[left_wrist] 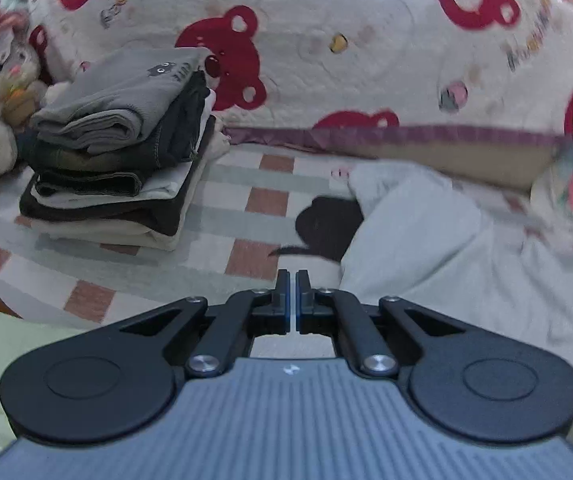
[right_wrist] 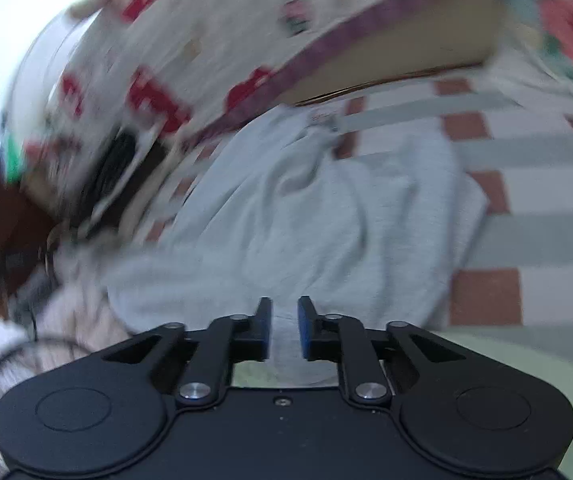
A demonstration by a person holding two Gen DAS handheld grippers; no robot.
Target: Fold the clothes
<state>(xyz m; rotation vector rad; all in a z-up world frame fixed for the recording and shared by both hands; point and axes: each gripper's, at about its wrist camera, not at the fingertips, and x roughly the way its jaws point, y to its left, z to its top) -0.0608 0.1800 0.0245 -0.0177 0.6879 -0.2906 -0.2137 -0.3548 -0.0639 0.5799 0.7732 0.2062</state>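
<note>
Left tool [left_wrist: 292,276] has fingers nearly together; right tool [right_wrist: 284,305] stands slightly parted.

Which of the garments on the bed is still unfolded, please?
The light grey garment lying rumpled beside the left claw; the others sit neatly in the folded stack.

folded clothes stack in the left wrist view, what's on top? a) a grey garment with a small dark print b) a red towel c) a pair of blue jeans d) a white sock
a: the folded clothes stack is topped by a grey garment bearing a small dark print, with darker and cream pieces layered beneath it.
</note>
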